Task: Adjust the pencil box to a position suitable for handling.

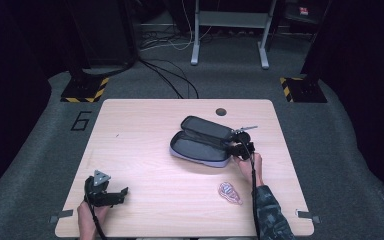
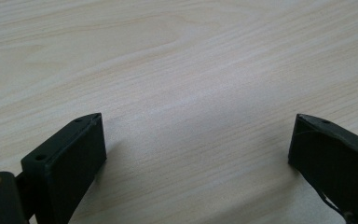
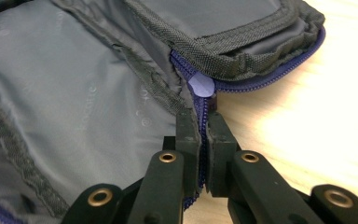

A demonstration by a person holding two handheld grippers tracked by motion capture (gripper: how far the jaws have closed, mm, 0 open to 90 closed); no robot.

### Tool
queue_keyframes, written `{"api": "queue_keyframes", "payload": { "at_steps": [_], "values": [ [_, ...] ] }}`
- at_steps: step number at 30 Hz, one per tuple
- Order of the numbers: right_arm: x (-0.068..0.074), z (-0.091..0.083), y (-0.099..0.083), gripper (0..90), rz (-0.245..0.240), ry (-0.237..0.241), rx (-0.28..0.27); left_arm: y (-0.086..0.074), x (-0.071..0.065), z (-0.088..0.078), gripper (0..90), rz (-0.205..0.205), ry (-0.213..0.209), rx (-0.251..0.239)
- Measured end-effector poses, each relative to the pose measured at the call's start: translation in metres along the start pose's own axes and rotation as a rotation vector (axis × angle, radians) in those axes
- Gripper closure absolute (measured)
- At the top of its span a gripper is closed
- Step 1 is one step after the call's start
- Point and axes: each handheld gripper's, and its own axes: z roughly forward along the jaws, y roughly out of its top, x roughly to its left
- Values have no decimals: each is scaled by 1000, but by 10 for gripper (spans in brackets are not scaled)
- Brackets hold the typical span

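The case point(image 1: 205, 142) lies open on the counter point(image 1: 145, 150), right of centre, its lid flap folded back toward 12 o'clock. The right gripper point(image 1: 238, 148) sits at the case's 3 o'clock end. In the right gripper view its fingers point(image 3: 187, 140) are clamped shut on the blue zipper tape point(image 3: 202, 126) at the case edge, just below the pale zip pull point(image 3: 201, 85). The left gripper point(image 1: 111, 194) rests well apart, at about 8 o'clock from the case, near the counter's front left; its fingers point(image 2: 70, 158) stand wide open over bare wood with nothing between them. A small patterned tag point(image 1: 229, 192) lies at 5 o'clock from the case.

The step looks like handling the zipper edge. To do it well, keep the pinch on the tape itself, not the lining, and pull along the line of the teeth rather than upward, or the soft case will drag across the counter. Bringing the idle left gripper in to pin the far end would steady it. The grip is close to the pull; shifting onto it would probably give surer travel.
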Motion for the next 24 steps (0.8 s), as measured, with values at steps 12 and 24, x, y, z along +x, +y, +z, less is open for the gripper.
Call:
{"api": "queue_keyframes", "payload": {
  "at_steps": [12,24],
  "values": [
    [4,0,-3,869,-86,77,-7,0,0,0,40,1,0,0],
    [4,0,-4,869,-150,124,-1,0,0,0,40,1,0,1]
  ]
}}
